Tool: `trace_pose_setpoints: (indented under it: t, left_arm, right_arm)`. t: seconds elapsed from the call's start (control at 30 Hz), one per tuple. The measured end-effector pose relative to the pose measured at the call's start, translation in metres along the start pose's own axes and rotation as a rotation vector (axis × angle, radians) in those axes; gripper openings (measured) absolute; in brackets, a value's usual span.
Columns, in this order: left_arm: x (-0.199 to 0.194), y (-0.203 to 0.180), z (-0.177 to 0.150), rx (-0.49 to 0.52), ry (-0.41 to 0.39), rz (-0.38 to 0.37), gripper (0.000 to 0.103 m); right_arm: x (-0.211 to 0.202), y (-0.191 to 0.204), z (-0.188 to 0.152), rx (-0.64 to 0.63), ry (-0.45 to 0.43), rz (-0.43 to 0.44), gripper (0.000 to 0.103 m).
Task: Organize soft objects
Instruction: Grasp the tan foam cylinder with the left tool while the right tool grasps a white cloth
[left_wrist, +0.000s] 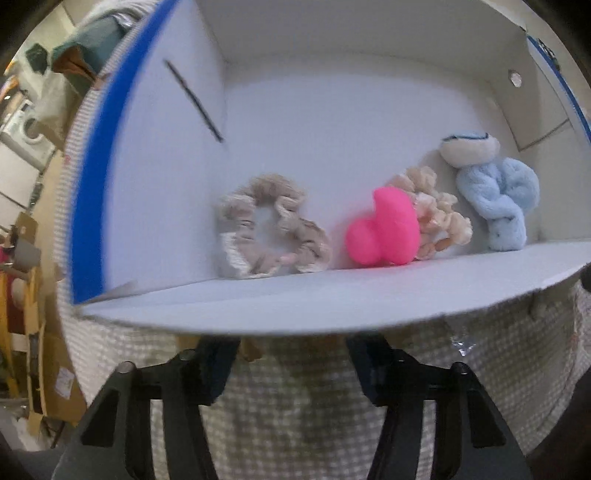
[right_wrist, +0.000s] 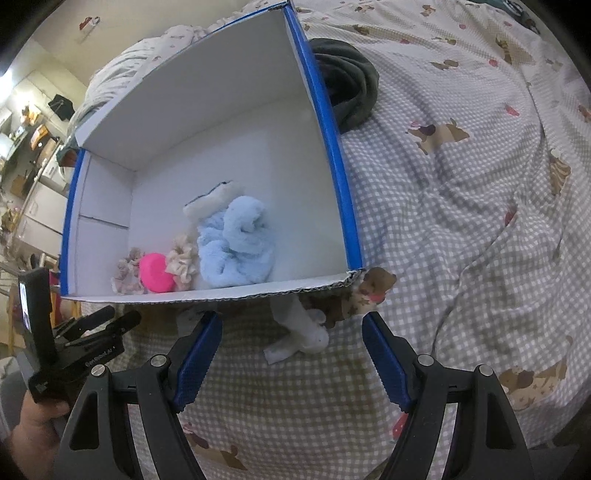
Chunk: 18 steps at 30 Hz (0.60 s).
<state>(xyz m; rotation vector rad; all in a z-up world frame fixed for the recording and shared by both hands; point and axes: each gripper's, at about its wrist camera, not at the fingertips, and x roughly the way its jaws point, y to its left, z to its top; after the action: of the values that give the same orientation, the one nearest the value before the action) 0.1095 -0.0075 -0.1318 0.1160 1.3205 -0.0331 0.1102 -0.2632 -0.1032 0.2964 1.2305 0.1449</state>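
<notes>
A white box with blue edges lies on the checked bedspread. Inside it lie a beige scrunchie, a pink soft piece, a cream scrunchie and a light blue fluffy toy. A small white soft item lies on the bedspread just outside the box's near wall, between my right gripper's tips. My right gripper is open and empty. My left gripper is open and empty below the box's near wall; it also shows in the right wrist view.
The bedspread is grey-and-white checked with dog prints and wrinkles. A dark rolled cloth lies right of the box's far corner. Cluttered furniture and cardboard stand at the left beyond the bed.
</notes>
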Motion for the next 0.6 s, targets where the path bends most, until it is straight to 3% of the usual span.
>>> trace_pose_setpoints:
  t: [0.17,0.6]
  left_arm:
    - [0.012,-0.009,0.005,0.027,0.013,-0.008,0.035]
    - [0.017,-0.009,-0.002,0.049,0.074,-0.063,0.033]
  right_arm:
    - [0.009,0.008,0.0,-0.013,0.011,-0.011,0.083]
    - [0.015,0.009,-0.004,-0.003,0.014,-0.027,0.083]
